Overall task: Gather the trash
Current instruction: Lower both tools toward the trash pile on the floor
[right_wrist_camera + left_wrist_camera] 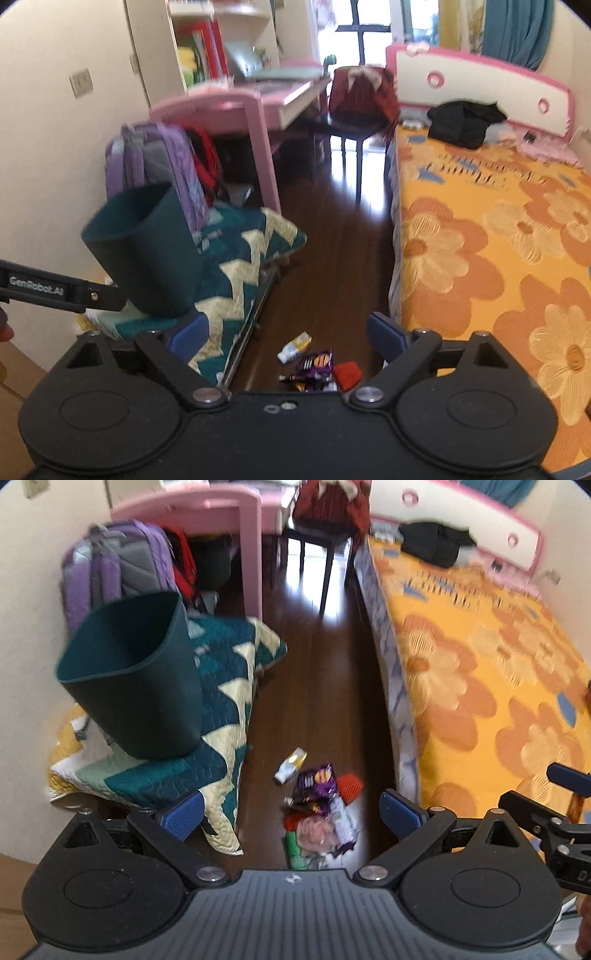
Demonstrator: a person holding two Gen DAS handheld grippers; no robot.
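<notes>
Far left, a smooth dark-green bin (129, 675) stands on a quilted zigzag blanket (229, 709). Crinkled wrappers (317, 805) lie mid-floor (314, 683); only the left view shows the near pieces. Left gripper (291, 812) and right gripper (286, 336) both gape, empty. Flowered bed (480, 672) right.

A purple backpack (155, 170) leans by the wall beside a pink desk (236, 107), a zigzag quilt (236, 266) lies beneath, and a flowered orange bedspread (480, 240) covers the bed.

"GenRobot.AI" (white lettering) stands on the left tool (48, 290).
</notes>
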